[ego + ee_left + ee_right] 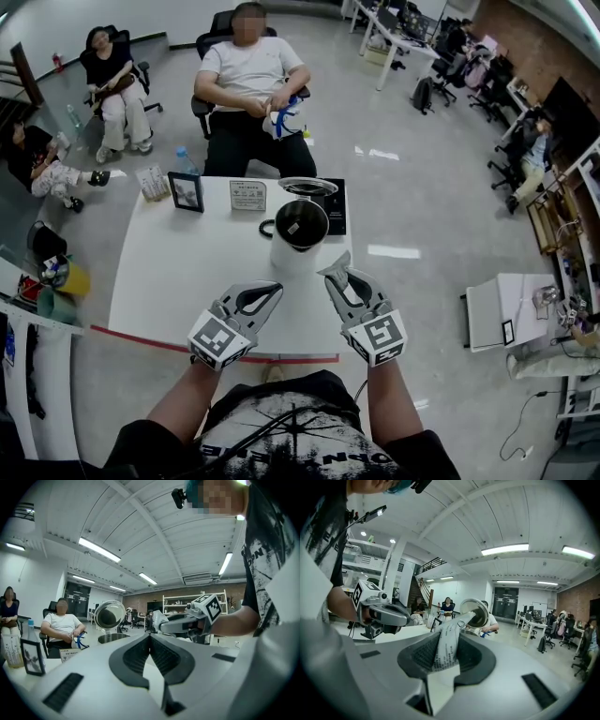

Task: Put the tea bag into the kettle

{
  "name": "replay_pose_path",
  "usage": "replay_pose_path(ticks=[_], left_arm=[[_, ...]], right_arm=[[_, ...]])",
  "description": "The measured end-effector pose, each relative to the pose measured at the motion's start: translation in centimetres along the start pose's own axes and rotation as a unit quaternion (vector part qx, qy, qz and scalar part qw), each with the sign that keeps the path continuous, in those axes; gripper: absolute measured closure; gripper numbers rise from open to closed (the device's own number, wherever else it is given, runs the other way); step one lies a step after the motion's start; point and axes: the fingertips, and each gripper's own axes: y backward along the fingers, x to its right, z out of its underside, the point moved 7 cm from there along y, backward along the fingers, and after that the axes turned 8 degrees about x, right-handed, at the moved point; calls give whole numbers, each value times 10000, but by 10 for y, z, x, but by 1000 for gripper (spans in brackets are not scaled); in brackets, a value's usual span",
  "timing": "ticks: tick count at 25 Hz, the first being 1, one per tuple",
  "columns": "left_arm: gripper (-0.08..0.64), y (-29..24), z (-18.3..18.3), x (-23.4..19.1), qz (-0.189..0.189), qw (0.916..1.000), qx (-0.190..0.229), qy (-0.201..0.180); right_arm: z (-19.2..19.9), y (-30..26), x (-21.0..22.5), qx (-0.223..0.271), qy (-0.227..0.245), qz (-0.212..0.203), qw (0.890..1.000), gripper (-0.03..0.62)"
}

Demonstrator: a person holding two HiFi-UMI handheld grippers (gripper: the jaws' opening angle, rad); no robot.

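Right gripper [449,634] half-hides tea bag [446,648].

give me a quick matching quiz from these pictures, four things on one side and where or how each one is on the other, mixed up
Things:
1. kettle
2. tea bag
3. left gripper
4. picture frame

Place or state:
A. shut, nothing in it
B. on the table, lid up
C. at the table's far edge, left of the kettle in the head view
D. clamped in the right gripper

Pairs: 1-B, 2-D, 3-A, 4-C
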Motion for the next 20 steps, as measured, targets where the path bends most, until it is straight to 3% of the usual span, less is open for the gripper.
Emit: replay_pose_path(ticks=[9, 20], left_arm=[[552, -2, -2, 5, 9, 9999, 12, 106], [552, -1, -3, -3, -531, 9986, 11, 46]], right_arm=[[-9, -16, 9, 26, 108, -180, 9998, 488], [-15, -61, 29, 48, 180, -722, 9972, 486]])
